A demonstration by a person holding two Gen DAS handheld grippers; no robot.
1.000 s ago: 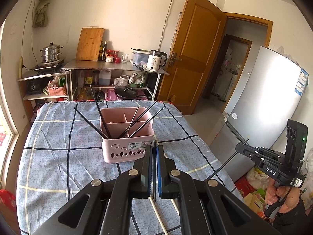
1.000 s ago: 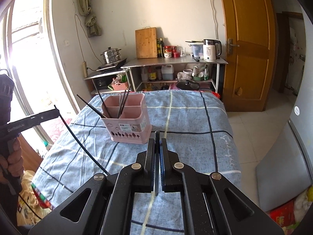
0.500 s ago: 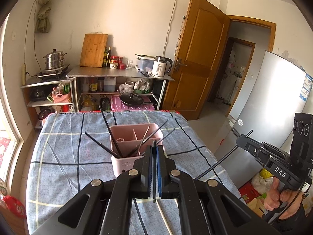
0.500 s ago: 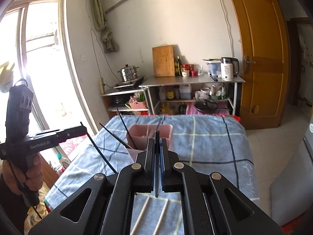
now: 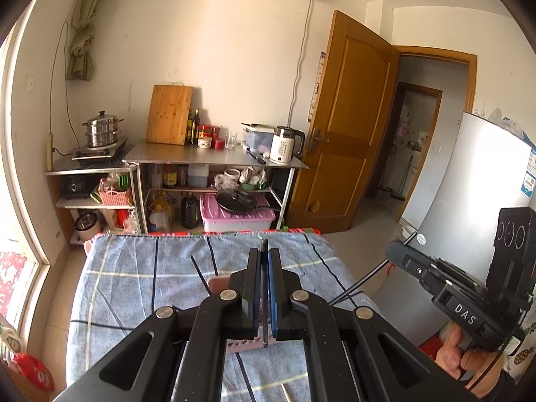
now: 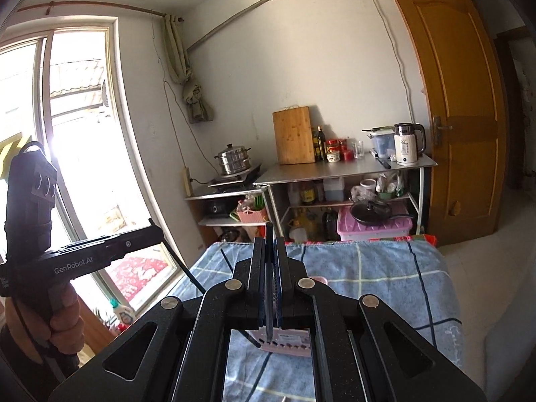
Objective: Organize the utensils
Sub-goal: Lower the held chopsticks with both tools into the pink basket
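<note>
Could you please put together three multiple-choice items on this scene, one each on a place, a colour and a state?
1. Where does the wooden cutting board stand?
A. flat on the bed
B. leaning on the wall, on the metal shelf unit
C. on the floor

2. What colour is the utensil holder?
A. pink
B. green
C. white

3. How are the left tongs?
A. wide open
B. shut on a black chopstick
C. out of view

Answers: 1 B, it is propped upright against the wall; 2 A, its perforated pink wall shows; 3 B, the stick runs between the closed pads.
</note>
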